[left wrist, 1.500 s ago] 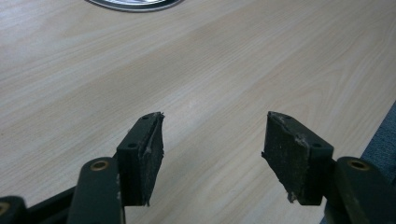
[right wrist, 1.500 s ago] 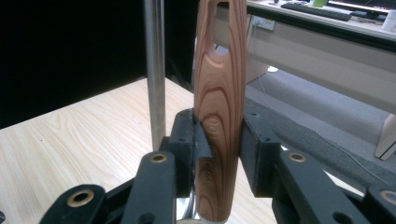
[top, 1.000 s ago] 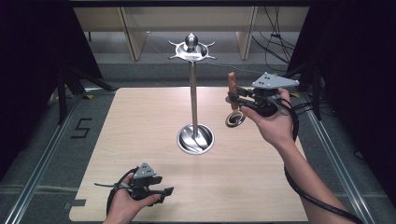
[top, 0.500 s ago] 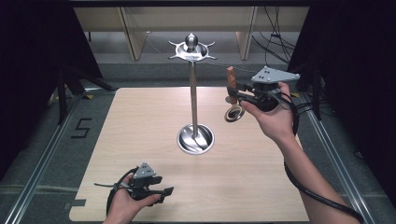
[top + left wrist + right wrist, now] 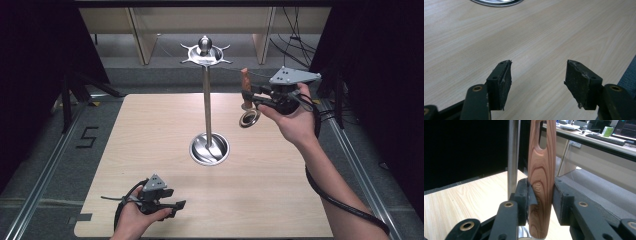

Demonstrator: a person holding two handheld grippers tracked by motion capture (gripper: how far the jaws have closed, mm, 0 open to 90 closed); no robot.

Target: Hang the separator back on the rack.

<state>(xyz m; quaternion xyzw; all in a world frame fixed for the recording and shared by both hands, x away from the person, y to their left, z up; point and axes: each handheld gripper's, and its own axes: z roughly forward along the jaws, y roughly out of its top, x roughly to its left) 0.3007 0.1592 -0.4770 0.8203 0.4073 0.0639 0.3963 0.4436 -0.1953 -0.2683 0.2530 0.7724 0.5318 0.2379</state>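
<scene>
A utensil with a wooden handle (image 5: 245,82) (image 5: 541,175) and a round metal ring head (image 5: 249,119) hangs upright in the air, ring end down. My right gripper (image 5: 248,95) (image 5: 541,192) is shut on the handle's lower part; a hole shows near the handle's top. Just to its left stands a tall metal stand, with its pole (image 5: 206,105) (image 5: 513,157), a hooked crown (image 5: 205,52) and a dish-shaped base (image 5: 209,149) (image 5: 496,2). My left gripper (image 5: 180,207) (image 5: 537,77) rests open near the table's front edge, nothing between its jaws.
The light wooden table (image 5: 150,130) carries the stand at its middle. Dark curtains flank both sides, and wooden furniture legs stand on the floor behind. A black cable (image 5: 340,200) trails from the right gripper along the forearm.
My right gripper has lifted the utensil a little higher and slightly left toward the stand's top. The left gripper has not moved.
</scene>
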